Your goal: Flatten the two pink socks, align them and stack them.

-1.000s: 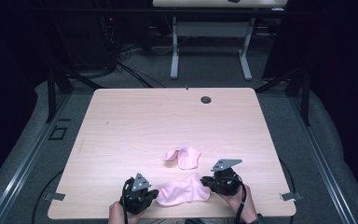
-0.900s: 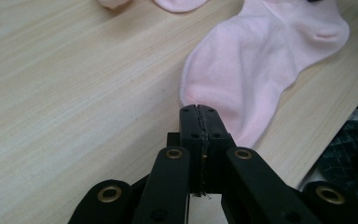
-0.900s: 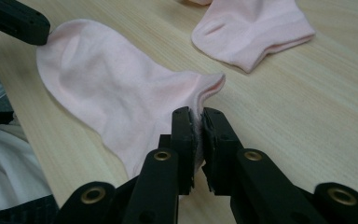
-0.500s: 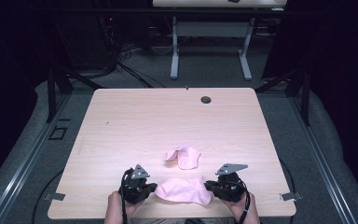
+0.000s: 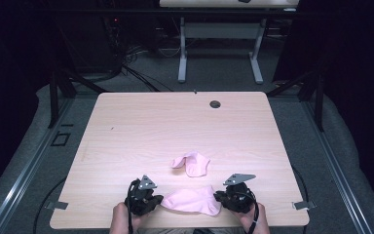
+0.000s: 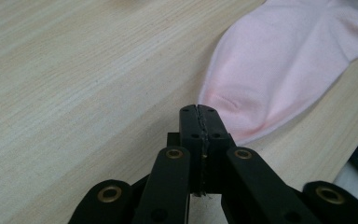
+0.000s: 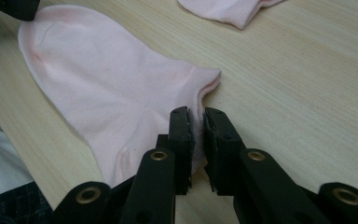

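- Left tongs (image 5: 152, 202) are pinched tight on the toe end of the pink sock (image 5: 192, 200), which lies flat at the near edge of the tabletop (image 5: 126, 136).
- Right tongs (image 5: 222, 199) grip the sock's cuff end, a sliver of fabric between the jaws.
- The second pink sock (image 5: 192, 163) sits crumpled just beyond the held one, apart from it.
- Risk, as I read it: the right grip is thin, so a hard pull could slip the cuff free.
- Also, the sock hugs the tabletop's near edge; a slack release could drop it off.
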